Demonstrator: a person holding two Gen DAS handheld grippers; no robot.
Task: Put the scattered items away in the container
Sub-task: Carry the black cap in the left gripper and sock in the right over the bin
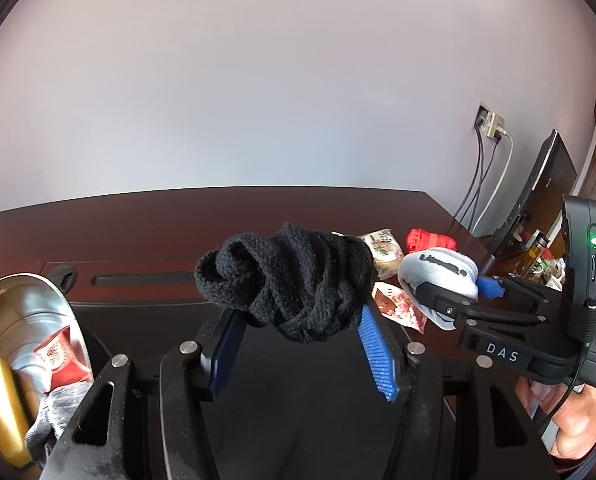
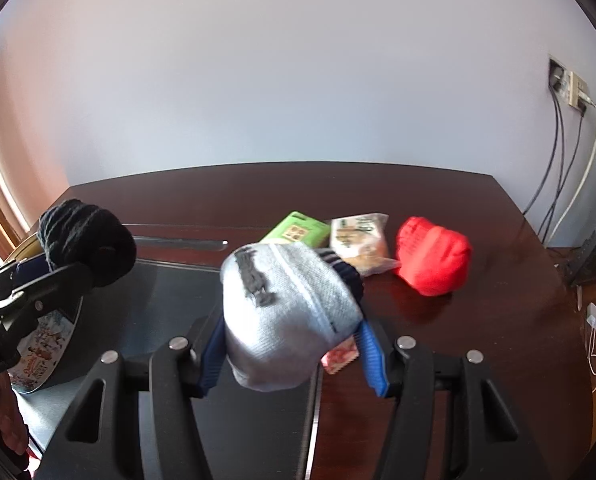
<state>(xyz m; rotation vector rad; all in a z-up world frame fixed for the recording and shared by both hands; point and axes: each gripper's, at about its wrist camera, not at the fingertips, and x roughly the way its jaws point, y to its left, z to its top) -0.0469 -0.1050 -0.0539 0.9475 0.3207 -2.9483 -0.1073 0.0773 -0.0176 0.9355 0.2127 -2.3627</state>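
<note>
Rolled sock bundles: three — one black (image 1: 294, 280), one grey (image 2: 286, 312), one red (image 2: 432, 260). Snack packets outside the container: three — green (image 2: 298, 230), beige (image 2: 360, 242), pink (image 1: 398, 306). Round tin (image 1: 2, 360): one, holding one red sachet (image 1: 60, 360).

Tin (image 1: 22, 320) cut off by left frame edge, contents blurred. Green packet (image 2: 298, 230) half hidden behind grey sock (image 2: 286, 312). Pink sachet (image 2: 340, 356) mostly covered, print unreadable.
</note>
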